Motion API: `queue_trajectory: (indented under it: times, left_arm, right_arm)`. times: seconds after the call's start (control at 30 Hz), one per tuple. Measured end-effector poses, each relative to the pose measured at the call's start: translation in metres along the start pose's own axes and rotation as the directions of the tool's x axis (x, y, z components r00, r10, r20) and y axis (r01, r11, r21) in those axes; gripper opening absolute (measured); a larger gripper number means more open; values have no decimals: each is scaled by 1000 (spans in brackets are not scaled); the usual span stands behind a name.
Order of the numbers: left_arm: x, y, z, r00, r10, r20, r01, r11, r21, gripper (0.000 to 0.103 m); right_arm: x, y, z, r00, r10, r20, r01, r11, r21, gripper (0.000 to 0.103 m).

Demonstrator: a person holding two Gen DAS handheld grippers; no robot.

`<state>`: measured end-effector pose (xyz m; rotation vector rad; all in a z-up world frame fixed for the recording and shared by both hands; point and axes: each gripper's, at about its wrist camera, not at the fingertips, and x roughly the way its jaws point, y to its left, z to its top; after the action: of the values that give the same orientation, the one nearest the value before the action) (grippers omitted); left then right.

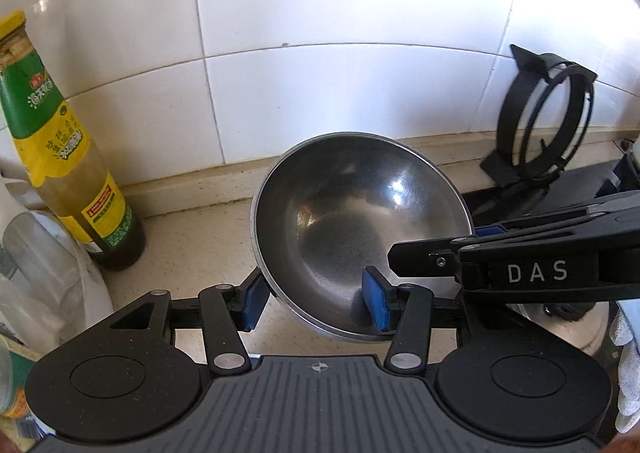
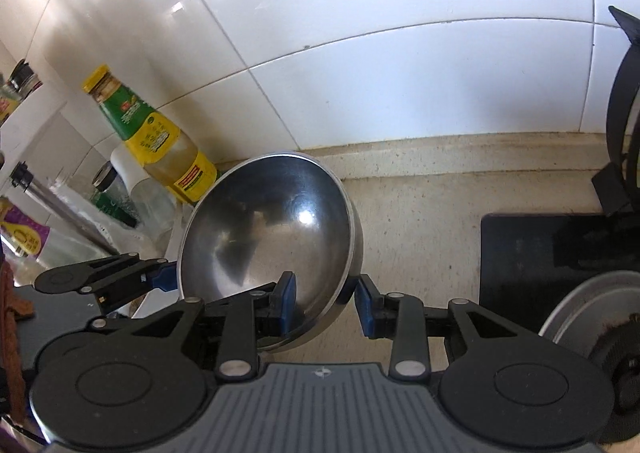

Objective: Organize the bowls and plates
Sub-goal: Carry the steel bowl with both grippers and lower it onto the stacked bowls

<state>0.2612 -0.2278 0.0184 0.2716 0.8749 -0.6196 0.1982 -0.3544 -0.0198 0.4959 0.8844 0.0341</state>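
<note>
2 grippers straddle a tilted steel bowl's (image 1: 352, 229) rim to steady it: right gripper (image 2: 326, 303) seemingly clamps; left gripper (image 1: 316, 299) looser, perhaps releasing.

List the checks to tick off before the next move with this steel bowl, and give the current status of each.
1. Right gripper clamped on the steel bowl: ok, one pad is inside the rim and one outside.
2. Left gripper gripping the bowl: not ok, its pads straddle the rim with a gap.
3. Bowl empty: ok, nothing is inside.
4. Bowl level: not ok, it is tilted.
5. Sauce bottle clear of the bowl: ok, they are apart.
6. Where the bowl should go: cannot tell, no stack or rack is visible.
</note>
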Motion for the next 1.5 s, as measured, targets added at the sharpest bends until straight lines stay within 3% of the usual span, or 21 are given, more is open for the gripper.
queue_trajectory:
  times: [0.77,1.5]
  left_arm:
    - [-63,16,-57,997,67,26,-66,997,-43,62]
    - [-94,32,-94,995,101,20,-98,991,-91,62]
  right_arm:
    - [3,59,-48,994,67,-81,-79,986,-147,43]
    - [3,92,-73,988,84,-131,-110,972,-206,43]
